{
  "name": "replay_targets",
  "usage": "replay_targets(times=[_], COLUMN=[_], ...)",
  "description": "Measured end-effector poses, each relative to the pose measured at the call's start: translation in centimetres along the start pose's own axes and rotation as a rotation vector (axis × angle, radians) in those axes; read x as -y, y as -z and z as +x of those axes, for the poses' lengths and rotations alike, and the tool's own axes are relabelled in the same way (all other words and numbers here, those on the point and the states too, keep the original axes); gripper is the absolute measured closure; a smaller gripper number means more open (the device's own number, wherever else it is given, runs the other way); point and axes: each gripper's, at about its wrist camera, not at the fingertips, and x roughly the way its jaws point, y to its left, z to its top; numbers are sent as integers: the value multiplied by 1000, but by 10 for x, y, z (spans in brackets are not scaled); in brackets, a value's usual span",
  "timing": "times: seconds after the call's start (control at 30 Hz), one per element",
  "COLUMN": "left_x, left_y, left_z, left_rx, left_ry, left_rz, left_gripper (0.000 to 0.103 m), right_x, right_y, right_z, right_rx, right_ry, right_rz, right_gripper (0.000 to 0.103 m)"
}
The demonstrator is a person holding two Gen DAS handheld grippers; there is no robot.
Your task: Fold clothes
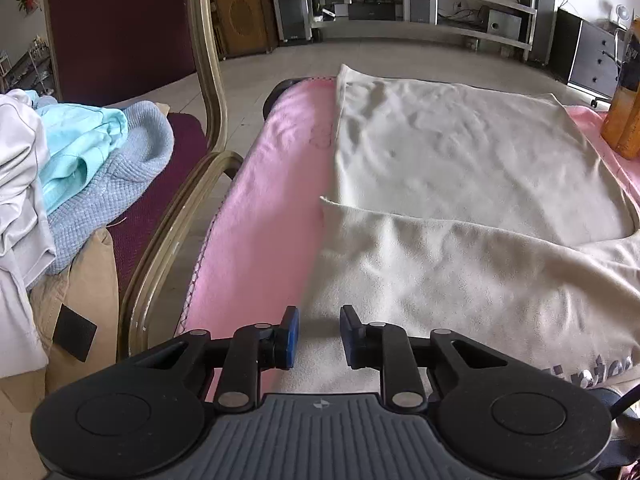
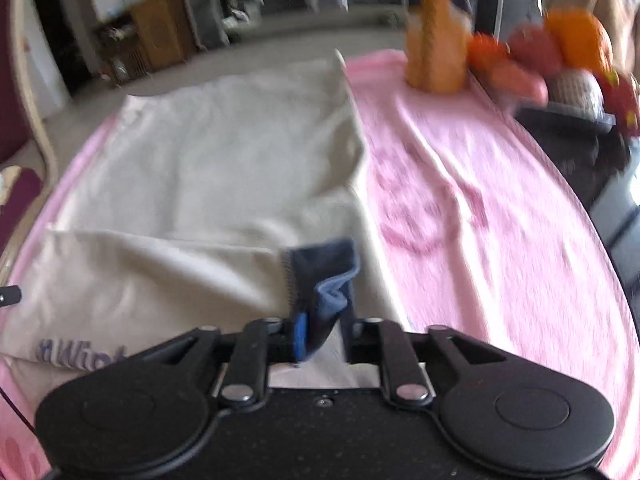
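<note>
The cream shirt [image 1: 460,168] is lying flat on the pink blanket [image 1: 260,184], filling the middle and right of the left wrist view, with its near part already doubled over so a folded edge runs across mid-frame. There's purple lettering at the lower right of that view, so I'd guess the printed side has been turned up by the fold.

The left gripper [image 1: 319,336] sits at the bottom centre with its blue pads parted and nothing between them, hovering right over the shirt's near left edge where cream meets pink. It looks let go, probably parked there to pin or take that side next.

The right gripper [image 2: 322,338] is the busy one. In the right wrist view it's clamped on the dark blue cuff [image 2: 324,276] of a sleeve, bottom centre, with the fabric bunched between the pads. The shot is pretty motion-blurred, so I can't say exactly how much cloth it has, but the grab on the cuff makes sense: it's the easiest handle for dragging a sleeve across the body.

The clothes pile [image 1: 80,160] on the chair [image 1: 212,80] at the left of the left wrist view is presumably the queue. The orange bottle [image 2: 436,40] and the fruit [image 2: 576,40] sit upper right in the right wrist view, well apart from the shirt.
</note>
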Motion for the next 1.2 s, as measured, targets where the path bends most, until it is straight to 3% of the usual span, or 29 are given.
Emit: replay_targets(times=[0.1,0.17,0.23,0.27,0.3,0.37,0.47,0.5,0.6,0.7,0.73,0.8,0.87,0.93,1.03,1.1,1.2], left_x=[-3,-4,-6,-7,-8,-10,-12,-13,-25,-39,-44,-52,-56,-51,-28,-17,-25], left_y=[-4,-6,-9,-10,-11,-14,-18,-19,-18,-13,-11,-6,-1,6,14,14,17], left_z=[7,12,16,18,21,25,32,35,35,25,20,4,-12,-23,-26,-18,1], left_rx=[-13,-22,-30,-35,-39,-48,-61,-65,-75,-60,-56,-37,-16,-18,-34,-41,-119], left_ry=[27,45,63,72,81,98,125,134,113,-57,-76,-58,-9,96,175,133,78], left_rz=[-27,-44,-62,-71,-80,-97,-124,-133,-188,-204,-213,-221,-218,-196,-114,-59,-87], left_gripper=[82,83,83,83,83,83,78,79,88,91,92,92,92,91,90,86,85], right_x=[4,8,12,13,12,10,10,19,50,85,93,99,97,91,69,49,25], right_y=[-3,-5,-7,-6,-5,-2,2,3,8,14,15,15,16,16,15,13,11], right_z=[-16,-24,-22,-15,-4,18,47,53,60,48,41,26,9,-4,-7,-1,13], right_rx=[66,92,64,22,-34,-142,-243,-260,-275,-219,-192,-137,-87,-53,-63,-104,-184], right_ry=[0,-61,-202,-285,-361,-494,-504,-505,-487,-429,-395,-278,-230,-267,-350,-421,-493], right_rz=[15,38,91,120,151,206,263,313,473,605,621,571,518,448,336,266,196], right_gripper=[56,54,63,71,86,89,89,100,103,103,103,101,87,87,87,87,87])
